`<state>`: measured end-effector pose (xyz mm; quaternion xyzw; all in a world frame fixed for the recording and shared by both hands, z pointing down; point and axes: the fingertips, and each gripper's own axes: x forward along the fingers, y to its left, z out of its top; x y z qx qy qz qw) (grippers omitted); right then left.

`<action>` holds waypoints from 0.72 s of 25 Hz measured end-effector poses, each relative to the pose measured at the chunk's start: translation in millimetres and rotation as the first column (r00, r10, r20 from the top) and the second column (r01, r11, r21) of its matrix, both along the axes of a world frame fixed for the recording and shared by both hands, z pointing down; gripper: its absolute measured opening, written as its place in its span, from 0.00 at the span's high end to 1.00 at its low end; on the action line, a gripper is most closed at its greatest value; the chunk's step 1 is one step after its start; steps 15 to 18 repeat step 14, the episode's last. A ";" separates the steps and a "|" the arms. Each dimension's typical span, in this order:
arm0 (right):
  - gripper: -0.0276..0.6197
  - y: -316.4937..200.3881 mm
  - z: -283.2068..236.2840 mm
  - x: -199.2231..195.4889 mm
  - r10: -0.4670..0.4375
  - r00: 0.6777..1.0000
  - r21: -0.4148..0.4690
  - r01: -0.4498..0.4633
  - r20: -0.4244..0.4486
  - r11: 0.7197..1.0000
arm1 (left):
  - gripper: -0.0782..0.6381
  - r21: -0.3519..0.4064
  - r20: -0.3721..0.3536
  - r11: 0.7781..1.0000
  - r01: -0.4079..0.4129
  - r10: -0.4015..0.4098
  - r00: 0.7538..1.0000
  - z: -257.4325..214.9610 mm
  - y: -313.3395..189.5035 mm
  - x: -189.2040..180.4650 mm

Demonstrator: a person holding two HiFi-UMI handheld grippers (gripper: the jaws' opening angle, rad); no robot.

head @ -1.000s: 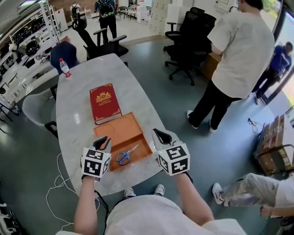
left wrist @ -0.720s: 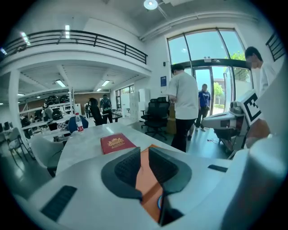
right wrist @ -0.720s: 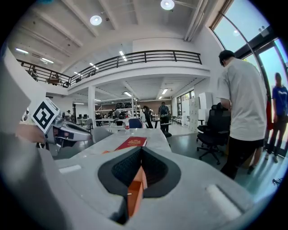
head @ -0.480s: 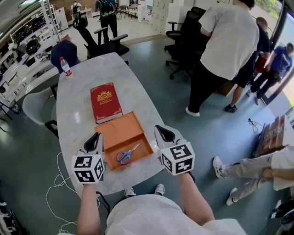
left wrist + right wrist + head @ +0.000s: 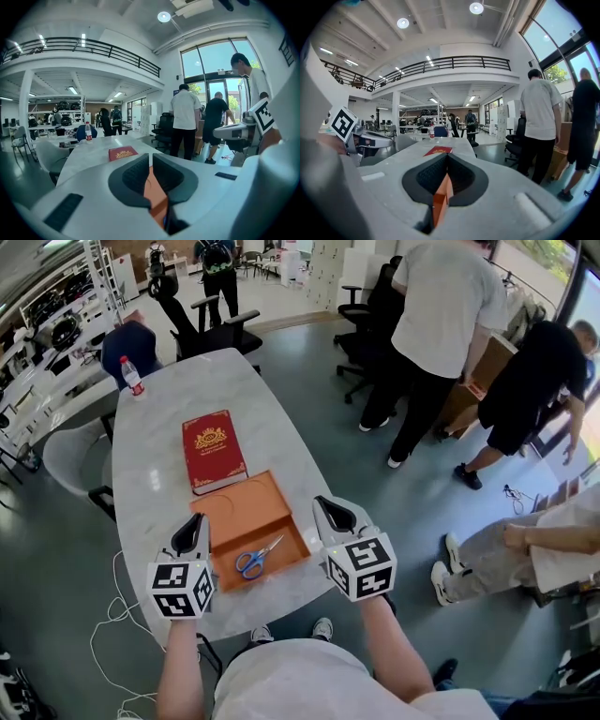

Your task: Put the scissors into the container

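Marble table (image 5: 159,427) in a busy workshop: the scissors (image 5: 255,559) lie inside the orange container (image 5: 246,507), blades angled toward your right gripper (image 5: 330,512), handles nearer your left gripper (image 5: 195,529). Both grippers flank the box, jaws closed on nothing.

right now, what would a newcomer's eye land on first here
The blue-handled scissors lie in the open orange container at the near end of the white table. Just beyond it lies a red book, and the left gripper and right gripper flank the container.
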<state>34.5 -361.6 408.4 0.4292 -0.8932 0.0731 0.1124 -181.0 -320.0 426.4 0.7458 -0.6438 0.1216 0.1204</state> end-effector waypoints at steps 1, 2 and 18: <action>0.95 -0.2 0.1 0.6 0.001 1.000 0.000 -0.001 -0.001 1.000 | 0.85 -0.001 0.000 1.000 -0.001 0.001 1.000 0.7 -0.1 1.0; 0.95 -0.4 0.2 1.2 0.001 1.000 -0.001 -0.001 -0.001 1.000 | 0.85 -0.003 0.000 1.000 -0.003 0.003 1.000 1.2 -0.3 2.0; 0.95 -6.4 4.3 0.9 0.007 1.000 -0.006 -0.007 0.001 1.000 | 0.85 -0.021 0.002 1.000 -0.022 0.022 1.000 9.0 -7.5 5.9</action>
